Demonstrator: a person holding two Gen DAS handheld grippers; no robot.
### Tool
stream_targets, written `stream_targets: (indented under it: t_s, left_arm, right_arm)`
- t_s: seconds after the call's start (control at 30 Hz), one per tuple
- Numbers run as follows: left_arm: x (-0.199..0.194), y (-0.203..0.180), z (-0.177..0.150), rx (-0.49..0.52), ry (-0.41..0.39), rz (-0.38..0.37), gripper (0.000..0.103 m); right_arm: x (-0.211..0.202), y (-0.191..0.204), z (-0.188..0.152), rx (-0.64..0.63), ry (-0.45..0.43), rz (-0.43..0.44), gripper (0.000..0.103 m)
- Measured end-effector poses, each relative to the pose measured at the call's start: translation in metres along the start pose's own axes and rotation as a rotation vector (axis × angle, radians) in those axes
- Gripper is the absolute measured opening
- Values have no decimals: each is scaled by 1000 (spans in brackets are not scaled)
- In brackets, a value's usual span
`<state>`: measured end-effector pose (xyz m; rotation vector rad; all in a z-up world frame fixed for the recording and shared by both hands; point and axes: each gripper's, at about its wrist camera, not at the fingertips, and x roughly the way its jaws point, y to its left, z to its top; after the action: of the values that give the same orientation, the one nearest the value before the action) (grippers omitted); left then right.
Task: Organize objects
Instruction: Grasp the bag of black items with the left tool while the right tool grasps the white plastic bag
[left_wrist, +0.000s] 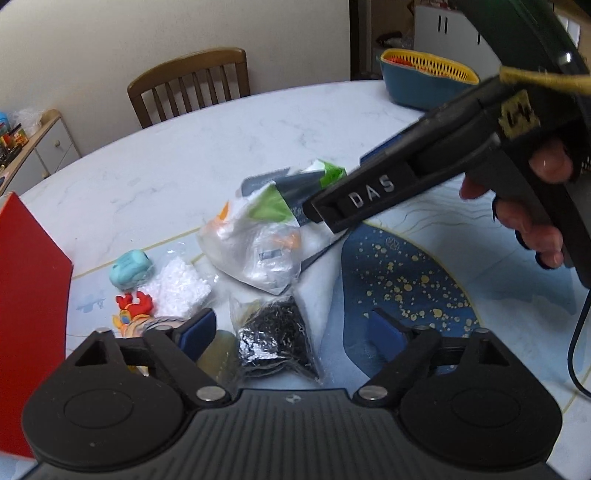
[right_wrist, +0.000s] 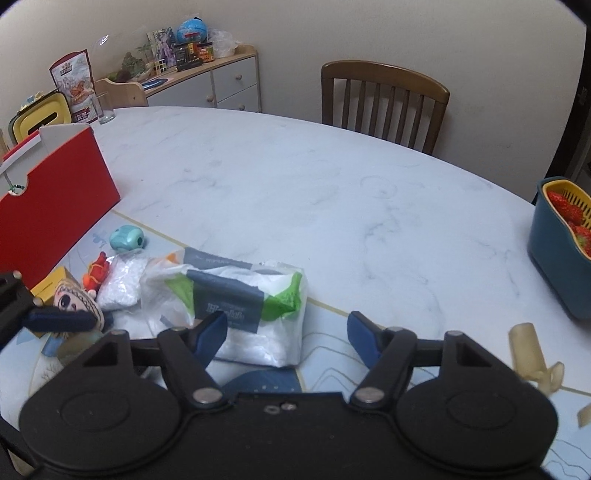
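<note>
Both tongs are hanging wide apart above the marble desk (right_wrist: 295, 177), gripping nothing. The left tongs (left_wrist: 291, 330) are hovering over a bag of black bits (left_wrist: 275, 341), with a clear packet of white beads (left_wrist: 181, 286) at ten o'clock and a teal sharpener (left_wrist: 129, 271) beyond it. The right tongs (right_wrist: 286, 332) are straddling the near edge of a white plastic pack with green and grey print (right_wrist: 240, 306). A red box (right_wrist: 55, 206) is standing at ten o'clock, a strawberry basket (right_wrist: 561, 254) at three

I'm counting three plastic bags (right_wrist: 236, 306), one red box (right_wrist: 55, 206), one teal sharpener (right_wrist: 127, 238), one chair (right_wrist: 384, 107), one strawberry basket (right_wrist: 554, 266).
</note>
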<state>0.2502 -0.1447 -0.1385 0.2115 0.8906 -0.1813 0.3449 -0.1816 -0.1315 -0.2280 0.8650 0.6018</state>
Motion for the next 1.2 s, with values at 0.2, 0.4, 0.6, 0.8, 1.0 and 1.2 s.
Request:
stream_targets:
  t_s: [0.2,0.4,0.6,0.8,1.0,1.2]
  left_arm:
    - [5,-7,4,43,-1,11,78]
    - [7,-8,10,68,13,28,57]
    - [4,-4,7,67,19,19,34]
    - [-6,5,3,24,9,5,30]
    - [-21,13,-1,-8,3,-22,28]
    - [-42,20,0,-53,-17,-42,28]
  right_arm:
    - [9,1,2,-3,7,27,56]
    - [13,2,2,-12,14,33,32]
    - [12,2,-1,-8,17,23,7]
    - [1,3,-6,-9,-13,14,2]
    - [-17,-1,-16,23,-34,5,1]
    - [-40,-6,-21,58,-57,-22,1]
